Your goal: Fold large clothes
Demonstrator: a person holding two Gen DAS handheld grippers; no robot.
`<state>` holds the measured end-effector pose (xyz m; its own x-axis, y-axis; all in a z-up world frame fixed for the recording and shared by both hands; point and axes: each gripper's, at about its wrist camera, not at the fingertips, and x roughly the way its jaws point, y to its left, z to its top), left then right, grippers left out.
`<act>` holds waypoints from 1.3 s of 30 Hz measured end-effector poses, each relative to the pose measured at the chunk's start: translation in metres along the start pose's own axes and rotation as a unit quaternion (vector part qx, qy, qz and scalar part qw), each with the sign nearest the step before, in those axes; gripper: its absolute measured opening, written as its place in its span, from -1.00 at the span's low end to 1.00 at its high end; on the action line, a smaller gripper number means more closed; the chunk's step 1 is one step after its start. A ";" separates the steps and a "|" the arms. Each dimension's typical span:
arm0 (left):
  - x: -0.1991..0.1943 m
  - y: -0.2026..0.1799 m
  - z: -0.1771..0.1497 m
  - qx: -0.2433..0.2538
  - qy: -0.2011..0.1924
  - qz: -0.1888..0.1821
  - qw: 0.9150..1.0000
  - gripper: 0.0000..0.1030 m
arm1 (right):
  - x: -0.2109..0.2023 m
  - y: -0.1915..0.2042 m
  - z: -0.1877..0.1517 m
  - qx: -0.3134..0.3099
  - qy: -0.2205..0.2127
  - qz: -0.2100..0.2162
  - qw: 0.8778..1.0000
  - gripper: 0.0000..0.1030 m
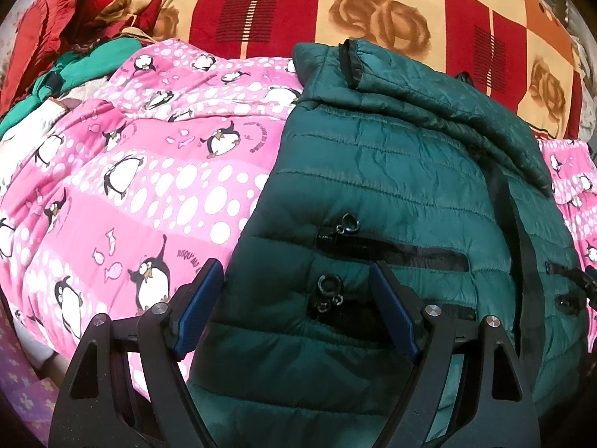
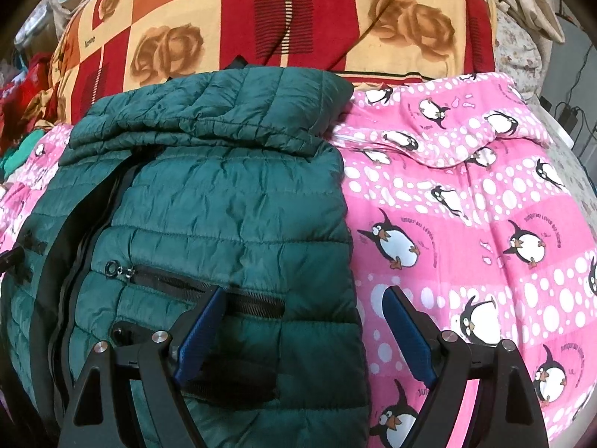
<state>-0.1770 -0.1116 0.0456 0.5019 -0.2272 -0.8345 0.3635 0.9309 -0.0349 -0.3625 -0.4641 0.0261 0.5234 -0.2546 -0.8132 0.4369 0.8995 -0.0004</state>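
A dark green quilted jacket (image 1: 391,186) lies front-up on a pink penguin-print cover (image 1: 130,171), both sleeves folded across its upper part. My left gripper (image 1: 294,267) hangs open over the jacket's left lower edge, near the black pocket zippers (image 1: 391,252). In the right wrist view the same jacket (image 2: 209,201) fills the left half. My right gripper (image 2: 304,293) stands open above the jacket's right edge, one finger over the jacket, the other over the pink cover (image 2: 466,205). Nothing is between either gripper's pads.
A red, orange and cream rose-patterned blanket (image 1: 373,3) lies behind the jacket. A heap of red and teal clothes (image 1: 56,37) sits at the far left. Cables and a grey wall (image 2: 571,112) show at the far right.
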 end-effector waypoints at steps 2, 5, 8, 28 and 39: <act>-0.001 0.001 -0.002 -0.001 0.002 -0.001 1.000 0.56 | -0.001 0.001 -0.002 -0.001 0.001 0.001 1.000 0.63; -0.006 0.003 -0.006 0.001 0.002 -0.003 1.000 0.56 | -0.004 0.002 -0.005 -0.002 0.001 0.000 1.000 0.63; -0.009 0.005 -0.009 0.003 0.005 -0.005 1.000 0.56 | -0.008 0.002 -0.008 -0.004 0.001 0.000 1.000 0.63; -0.022 0.035 -0.051 -0.010 0.065 -0.086 0.994 0.58 | -0.034 -0.031 -0.064 0.014 0.077 0.086 0.993 0.63; -0.013 0.043 -0.069 -0.014 0.096 -0.122 0.988 0.71 | -0.026 -0.018 -0.096 0.008 0.127 0.201 0.971 0.63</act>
<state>-0.2220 -0.0495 0.0170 0.2424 -0.3898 -0.8884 0.4313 0.8636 -0.2612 -0.4544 -0.4393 -0.0083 0.4571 0.2134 -0.8634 0.2479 0.9017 0.3541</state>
